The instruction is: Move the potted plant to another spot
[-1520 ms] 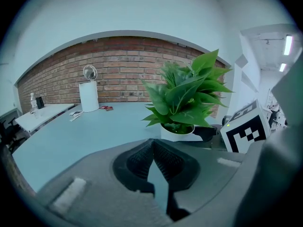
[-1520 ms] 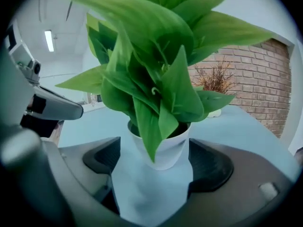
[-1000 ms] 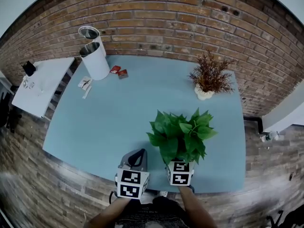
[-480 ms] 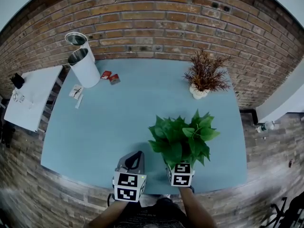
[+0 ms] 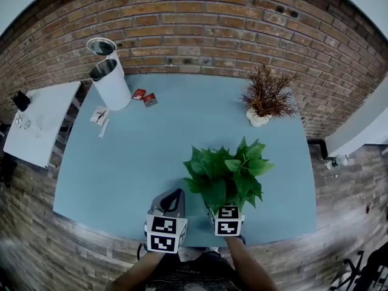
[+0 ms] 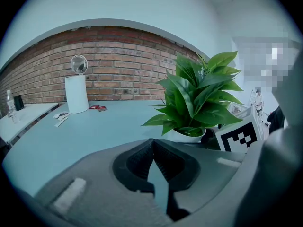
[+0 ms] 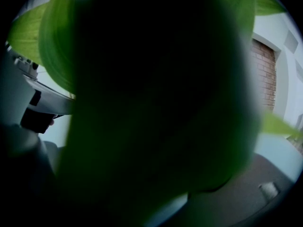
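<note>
Near the table's [image 5: 151,144] front edge, leaves of the potted plant [image 5: 225,174] bury the right gripper [image 5: 227,214] — its grip unreadable — while the left gripper's [image 6: 152,144] jaws meet, empty.

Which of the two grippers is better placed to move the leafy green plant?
The right gripper: it is tucked under the green plant's leaves, which fill its view, though its jaws are hidden. The left gripper sits apart beside the plant, jaws together and empty.

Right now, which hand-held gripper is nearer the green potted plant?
Right. The right hand-held gripper reaches in under the leaves of the green potted plant from its near side; the left hand-held gripper sits apart to its left, jaws together, empty.
</note>
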`<state>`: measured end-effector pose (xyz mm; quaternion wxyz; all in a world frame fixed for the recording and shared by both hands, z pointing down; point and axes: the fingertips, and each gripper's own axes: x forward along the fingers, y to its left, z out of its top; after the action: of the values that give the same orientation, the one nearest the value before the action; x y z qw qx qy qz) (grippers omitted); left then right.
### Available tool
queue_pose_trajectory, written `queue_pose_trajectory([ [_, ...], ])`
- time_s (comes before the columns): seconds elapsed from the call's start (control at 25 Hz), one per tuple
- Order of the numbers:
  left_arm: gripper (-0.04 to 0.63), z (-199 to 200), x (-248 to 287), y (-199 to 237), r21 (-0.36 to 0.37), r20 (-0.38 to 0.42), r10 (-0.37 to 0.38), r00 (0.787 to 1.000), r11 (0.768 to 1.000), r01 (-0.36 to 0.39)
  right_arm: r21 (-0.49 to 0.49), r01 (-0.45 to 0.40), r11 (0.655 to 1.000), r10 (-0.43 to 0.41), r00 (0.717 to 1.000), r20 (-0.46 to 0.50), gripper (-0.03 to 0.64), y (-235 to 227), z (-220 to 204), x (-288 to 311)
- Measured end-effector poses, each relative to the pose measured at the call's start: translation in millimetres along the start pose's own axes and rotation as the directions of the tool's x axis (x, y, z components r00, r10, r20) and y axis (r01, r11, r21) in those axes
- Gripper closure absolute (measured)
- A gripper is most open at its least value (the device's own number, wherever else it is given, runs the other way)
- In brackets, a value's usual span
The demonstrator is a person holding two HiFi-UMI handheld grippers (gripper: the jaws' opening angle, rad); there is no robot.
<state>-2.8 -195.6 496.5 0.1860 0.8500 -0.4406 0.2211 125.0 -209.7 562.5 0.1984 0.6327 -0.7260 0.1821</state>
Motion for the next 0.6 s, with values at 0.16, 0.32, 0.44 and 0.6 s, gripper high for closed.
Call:
queue_pose_trajectory([
  [0.16, 0.601, -1, -3, 10, -0.012, 0.003, 0.008, 1.0, 1.0, -0.008, -0.004, -0.01, 1.0, 0.01, 1.0, -0.004, 0.132, 11, 3, 6],
  [0.32, 0.601, -3, -5, 23, -0.025, 0.003, 0.016, 1.0, 1.0, -0.016, -0.005, -0.02, 1.0, 0.02, 1.0, -0.016, 0.132, 23, 2, 14],
  [0.44, 0.601, -4, -5, 34, -0.033, 0.001, 0.02, 1.0, 0.999, -0.02, -0.007, -0.021, 1.0, 0.021, 1.0, -0.022, 0.132, 31, 7, 20],
  [0.6, 0.601, -5, -2, 48, -0.046, 0.001, 0.029, 1.0, 0.999, -0.028, -0.005, -0.034, 0.999, 0.034, 0.999, -0.028, 0.132, 43, 15, 29],
])
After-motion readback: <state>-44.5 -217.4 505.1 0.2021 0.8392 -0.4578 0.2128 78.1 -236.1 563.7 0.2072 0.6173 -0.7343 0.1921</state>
